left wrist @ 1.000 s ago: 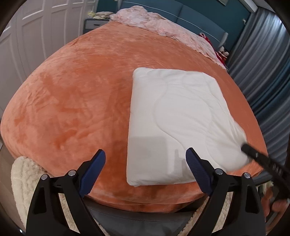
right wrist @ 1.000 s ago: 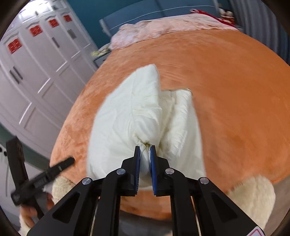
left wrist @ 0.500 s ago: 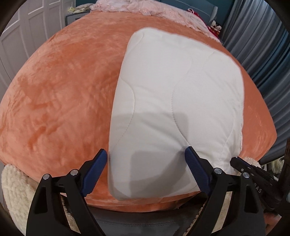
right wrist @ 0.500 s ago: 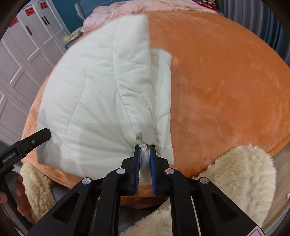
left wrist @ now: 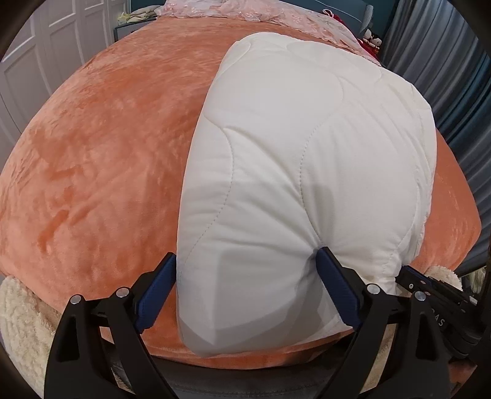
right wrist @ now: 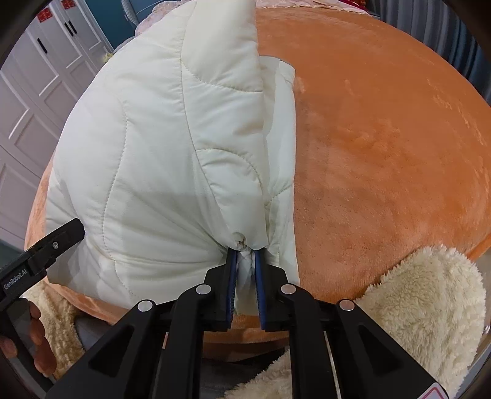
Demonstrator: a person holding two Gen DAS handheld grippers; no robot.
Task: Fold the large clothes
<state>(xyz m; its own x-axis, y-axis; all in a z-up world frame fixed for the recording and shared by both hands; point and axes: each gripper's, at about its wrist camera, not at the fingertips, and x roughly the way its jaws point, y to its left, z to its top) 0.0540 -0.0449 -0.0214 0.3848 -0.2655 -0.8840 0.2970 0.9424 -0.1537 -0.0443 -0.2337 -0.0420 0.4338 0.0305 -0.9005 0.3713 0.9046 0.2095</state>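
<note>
The quilted white garment [left wrist: 307, 172] lay lengthwise, near to far, on the orange bed [left wrist: 101, 159]. The right gripper [right wrist: 244, 282] pinched its near-right corner; the left gripper [left wrist: 245, 288] gaped wide, seemingly straddling the near-left corner.

The folded jacket [left wrist: 307, 184] lies on the bed [left wrist: 101, 159], at its near edge. The left gripper [left wrist: 245, 282] straddles the jacket's near left corner. The right gripper [right wrist: 245, 270] pinches its near right corner. A crumpled blanket [left wrist: 245, 9] lies at the bed's far end.
</note>
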